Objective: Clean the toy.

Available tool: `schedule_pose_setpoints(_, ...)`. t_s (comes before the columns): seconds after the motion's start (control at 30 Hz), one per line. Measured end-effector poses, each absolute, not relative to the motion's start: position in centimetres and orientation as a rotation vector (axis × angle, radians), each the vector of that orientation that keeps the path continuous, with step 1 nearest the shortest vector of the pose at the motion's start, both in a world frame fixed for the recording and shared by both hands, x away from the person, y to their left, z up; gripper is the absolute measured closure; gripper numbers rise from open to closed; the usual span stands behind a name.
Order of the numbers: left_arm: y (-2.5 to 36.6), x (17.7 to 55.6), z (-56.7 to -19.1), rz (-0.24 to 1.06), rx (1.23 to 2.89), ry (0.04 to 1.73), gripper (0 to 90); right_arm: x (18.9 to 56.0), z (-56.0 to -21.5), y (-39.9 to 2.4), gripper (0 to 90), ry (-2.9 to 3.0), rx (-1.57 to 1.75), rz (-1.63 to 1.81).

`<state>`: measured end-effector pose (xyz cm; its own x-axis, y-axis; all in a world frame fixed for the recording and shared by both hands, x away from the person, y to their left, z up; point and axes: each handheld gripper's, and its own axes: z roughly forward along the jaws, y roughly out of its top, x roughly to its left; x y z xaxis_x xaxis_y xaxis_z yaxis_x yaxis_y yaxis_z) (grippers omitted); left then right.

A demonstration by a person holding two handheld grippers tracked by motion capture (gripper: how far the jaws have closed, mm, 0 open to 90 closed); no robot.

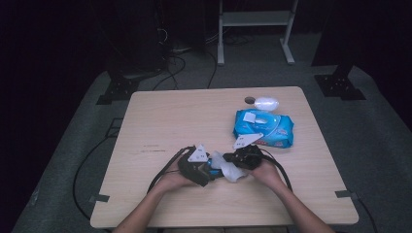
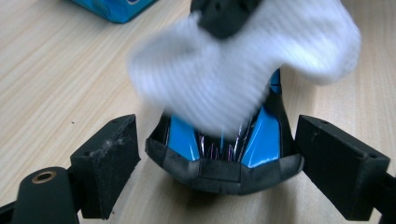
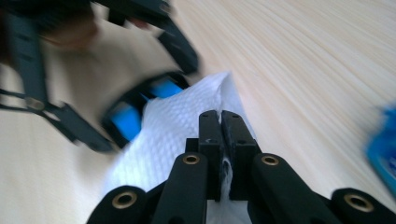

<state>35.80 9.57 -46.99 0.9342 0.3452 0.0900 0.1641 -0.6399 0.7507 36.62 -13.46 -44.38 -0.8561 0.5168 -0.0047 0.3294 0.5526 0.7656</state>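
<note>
A small black-and-blue object (image 2: 224, 172) rests on the wooden table (image 1: 170, 116) between the jaws of my left gripper (image 2: 219, 135). Those jaws stand apart, with a clear gap on the left side of the left gripper view and the other pad close beside the object. My right gripper (image 3: 219, 121) is shut on a white wipe (image 3: 173, 126), pinched between its pads. The wipe (image 2: 224, 79) drapes over the top of the object. In the high view, the left gripper (image 1: 211, 172) and the right gripper (image 1: 235, 164) meet near the table's front middle, with the wipe (image 1: 228, 169) between them.
A blue pack of wipes (image 1: 264, 127) lies behind the right gripper, its flap up. An oval white thing (image 1: 266, 103) sits beyond it near the far edge. Cables trail off the table's front left, and a white frame (image 1: 255, 19) stands on the floor behind.
</note>
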Motion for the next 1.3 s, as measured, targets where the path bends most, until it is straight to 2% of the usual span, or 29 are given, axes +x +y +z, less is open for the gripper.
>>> schedule_pose_setpoints(0.23,9.7,35.9,-47.7,0.256,2.300,0.377,20.5,37.0,-44.9,-13.6,86.3,2.568,0.725,1.165)
schedule_pose_setpoints(0.27,9.9,35.9,-47.6,0.258,2.305,0.366,20.5,37.0,-44.8,-13.3,83.4,2.569,0.713,1.151)
schedule_pose_setpoints(0.3,10.0,36.0,-47.6,0.255,2.306,0.362,20.5,37.1,-44.6,-13.1,72.4,2.564,0.714,1.118)
schedule_pose_setpoints(0.33,10.0,36.1,-47.6,0.246,2.300,0.360,20.7,37.2,-44.4,-13.1,67.1,2.557,0.726,1.096)
schedule_pose_setpoints(0.4,10.0,36.1,-47.7,0.243,2.293,0.362,21.0,37.4,-43.9,-13.9,65.0,2.574,0.767,1.247)
schedule_pose_setpoints(0.53,10.0,36.0,-47.7,0.250,2.293,0.358,20.8,36.7,-43.7,-14.4,50.4,2.626,0.746,1.283)
schedule_pose_setpoints(0.63,10.2,36.0,-47.5,0.248,2.285,0.380,19.4,35.7,-44.2,-14.1,44.1,2.651,0.660,1.259)
schedule_pose_setpoints(0.7,10.4,36.0,-47.3,0.231,2.269,0.406,17.6,35.3,-44.7,-13.5,45.4,2.643,0.620,1.198)
schedule_pose_setpoints(0.73,10.6,36.0,-47.3,0.224,2.264,0.420,17.7,35.3,-45.0,-13.3,49.3,2.646,0.620,1.179)
schedule_pose_setpoints(0.77,10.6,36.0,-47.2,0.224,2.269,0.419,17.7,35.3,-45.2,-13.3,59.5,2.612,0.621,1.184)
schedule_pose_setpoints(0.87,10.9,35.9,-47.4,0.225,2.270,0.387,21.6,35.7,-45.1,-13.8,76.1,2.623,0.658,1.218)
schedule_pose_setpoints(0.93,10.9,35.9,-47.4,0.221,2.271,0.381,21.8,35.9,-44.8,-14.1,83.0,2.639,0.659,1.197)
schedule_pose_setpoints(1.07,10.7,36.0,-47.5,0.223,2.266,0.369,22.1,36.8,-44.1,-13.8,85.3,2.647,0.702,1.196)
schedule_pose_setpoints(1.3,10.6,35.9,-47.5,0.245,2.289,0.348,22.2,37.9,-44.4,-8.1,85.3,2.745,0.657,1.180)
